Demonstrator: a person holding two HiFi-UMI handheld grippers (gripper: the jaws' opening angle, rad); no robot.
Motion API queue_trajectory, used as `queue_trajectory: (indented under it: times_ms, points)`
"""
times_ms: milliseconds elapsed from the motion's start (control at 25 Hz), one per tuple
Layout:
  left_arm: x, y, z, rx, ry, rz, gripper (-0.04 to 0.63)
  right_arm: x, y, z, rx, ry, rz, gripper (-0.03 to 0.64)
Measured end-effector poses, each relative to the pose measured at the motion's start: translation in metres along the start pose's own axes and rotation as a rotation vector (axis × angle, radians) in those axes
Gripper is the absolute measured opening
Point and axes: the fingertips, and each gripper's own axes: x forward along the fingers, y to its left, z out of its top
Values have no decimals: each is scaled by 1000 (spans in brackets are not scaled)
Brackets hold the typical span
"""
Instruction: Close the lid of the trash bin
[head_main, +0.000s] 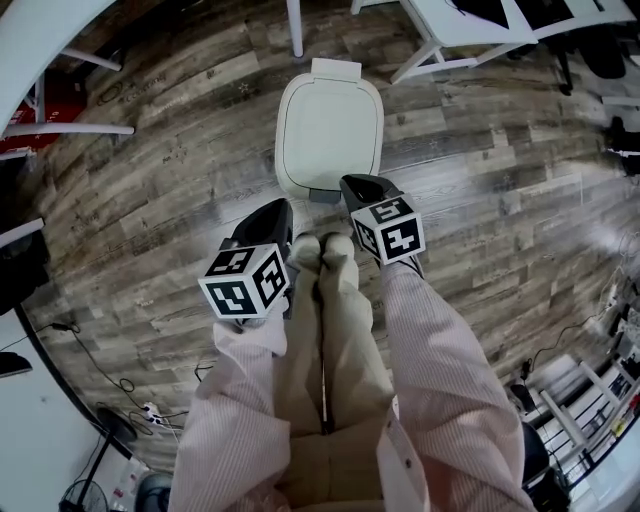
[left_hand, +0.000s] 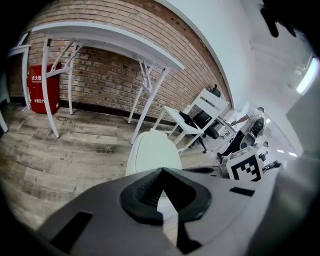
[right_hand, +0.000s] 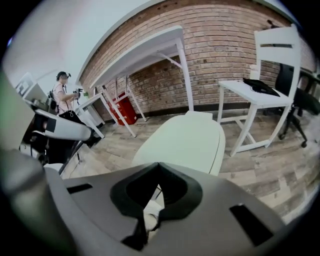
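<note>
Pink-striped sleeves (head_main: 440, 380) and beige trousers (head_main: 330, 370) fill the near part of the head view, ending in white shoes (head_main: 322, 248) on the grey-brown wood plank floor (head_main: 150, 200).

Just beyond the shoes stands the pale cream, rounded-rectangular plastic trash bin (head_main: 335, 68). Its smooth flat lid (head_main: 328, 125) lies level over the opening. No gap or raised edge shows in any view, so the lid looks shut and the task appears complete.

The left gripper (head_main: 275, 212), grey with dark jaw pads and a black-and-white marker cube, hangs near and to the left of the bin's front edge. Its jaws meet at their tips with nothing between them. The matching right gripper (head_main: 355, 185) sits just above the bin's near right corner. It is likewise pinched together and empty.

Neither tool seems to touch the lid, which lies ahead of the jaws in both gripper views. Judging from this, nothing is left beyond drawing the hands clear. If the lid only rests without seating, a light press on its near edge would settle it.
</note>
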Motion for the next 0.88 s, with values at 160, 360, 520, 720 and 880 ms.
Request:
queue_trajectory:
  times_ms: [160,360,520,720,880]
  points:
    - [-20,-21,20,9,-24,-17,-8,-33,14,27,37,-79,20,3]
    - [-52,-50,49,-22,-84,-31,-8,-83,33,61,85,-168,29,3]
    - [-80,-73,81,-11,-146,-41,-8,-123,43,97,116,-259,20,3]
    - [-111,-100,114,38,-206,-68,-8,-167,55,130,94,-326,9,3]
    - [-137,-120,135,87,-249,-100,-8,-201,66,158,52,-388,-6,3]
